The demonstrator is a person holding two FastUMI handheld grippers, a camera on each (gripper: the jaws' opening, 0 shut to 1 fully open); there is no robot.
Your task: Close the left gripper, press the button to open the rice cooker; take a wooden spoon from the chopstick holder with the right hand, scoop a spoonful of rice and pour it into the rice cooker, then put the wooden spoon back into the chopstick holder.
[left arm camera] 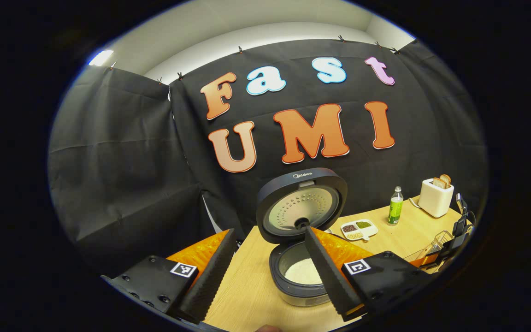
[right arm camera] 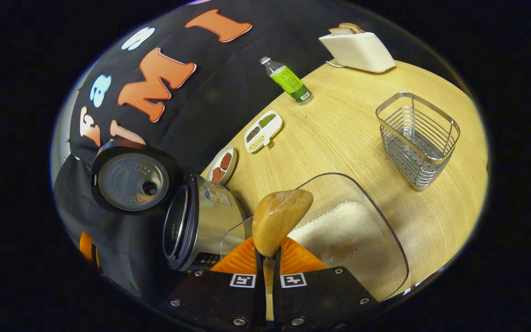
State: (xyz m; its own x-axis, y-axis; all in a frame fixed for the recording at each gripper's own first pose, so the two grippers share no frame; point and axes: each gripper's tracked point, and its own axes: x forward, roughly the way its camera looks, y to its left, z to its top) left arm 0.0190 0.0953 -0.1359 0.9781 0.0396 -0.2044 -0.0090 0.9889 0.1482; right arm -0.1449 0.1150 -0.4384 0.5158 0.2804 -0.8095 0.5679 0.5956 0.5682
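Left gripper (left arm camera: 270, 265), jaws wide, faces the open Midea rice cooker (left arm camera: 300, 276); right gripper (right arm camera: 269, 258) jaws clamp the wooden spoon (right arm camera: 279, 219), chopstick holder (right arm camera: 416, 138) at two o'clock

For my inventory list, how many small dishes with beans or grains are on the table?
2. A white divided dish lies near the green bottle; a round dish lies beside the open rice cooker. More may be hidden behind the cooker.
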